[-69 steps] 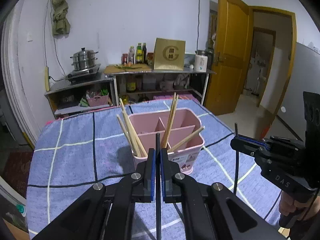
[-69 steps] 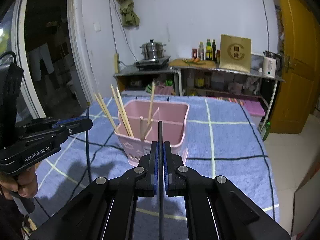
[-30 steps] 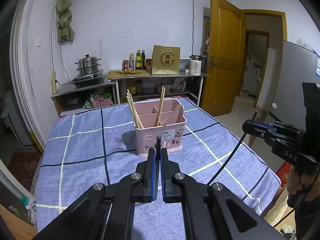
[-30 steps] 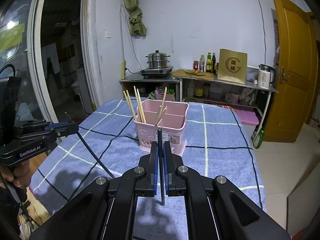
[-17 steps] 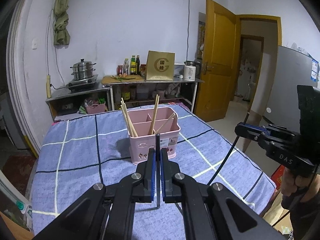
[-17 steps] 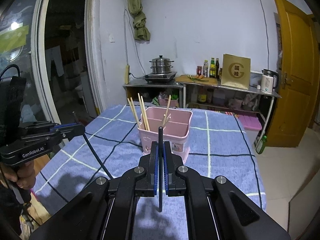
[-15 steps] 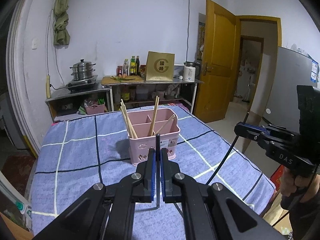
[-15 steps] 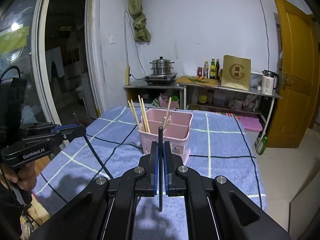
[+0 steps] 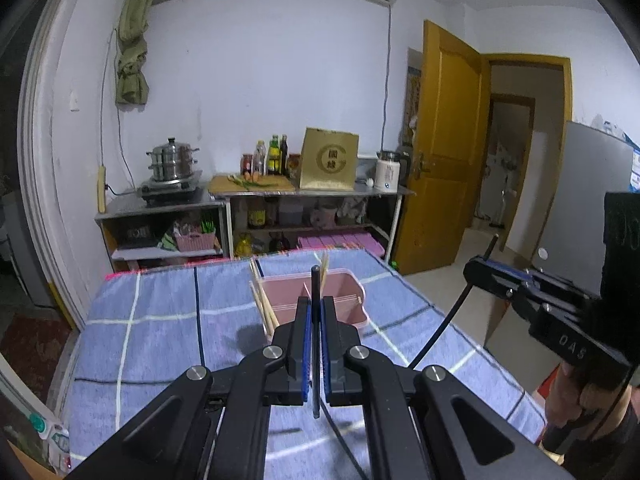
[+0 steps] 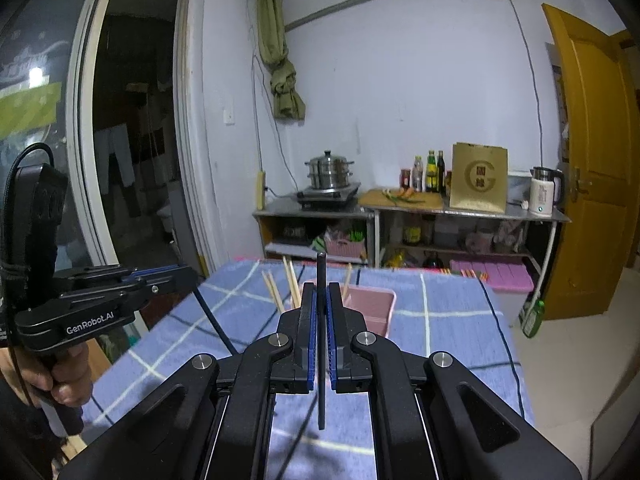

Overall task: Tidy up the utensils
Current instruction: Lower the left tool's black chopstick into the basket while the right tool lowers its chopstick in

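A pink utensil holder (image 9: 340, 300) with several wooden chopsticks (image 9: 262, 306) stands on the blue checked tablecloth (image 9: 160, 320); it also shows in the right wrist view (image 10: 370, 308). My left gripper (image 9: 315, 340) is shut on a black chopstick (image 9: 316, 280), held upright in front of the holder. My right gripper (image 10: 320, 344) is shut on another black chopstick (image 10: 321, 272), also upright. Each gripper shows in the other's view: the right gripper (image 9: 480, 272) with its chopstick slanting down, the left gripper (image 10: 176, 276) likewise. Both are held well back from and above the holder.
A steel shelf unit (image 9: 256, 200) with a steamer pot (image 9: 172, 160), bottles and a gold box (image 9: 330, 164) stands behind the table. A yellow door (image 9: 440, 152) is open at the right. The table's right edge drops to the floor (image 10: 576, 360).
Both grippers have pulled back and risen away from the holder, each still clamped on its black chopstick. The holder now looks lower and partly hidden behind the fingers.
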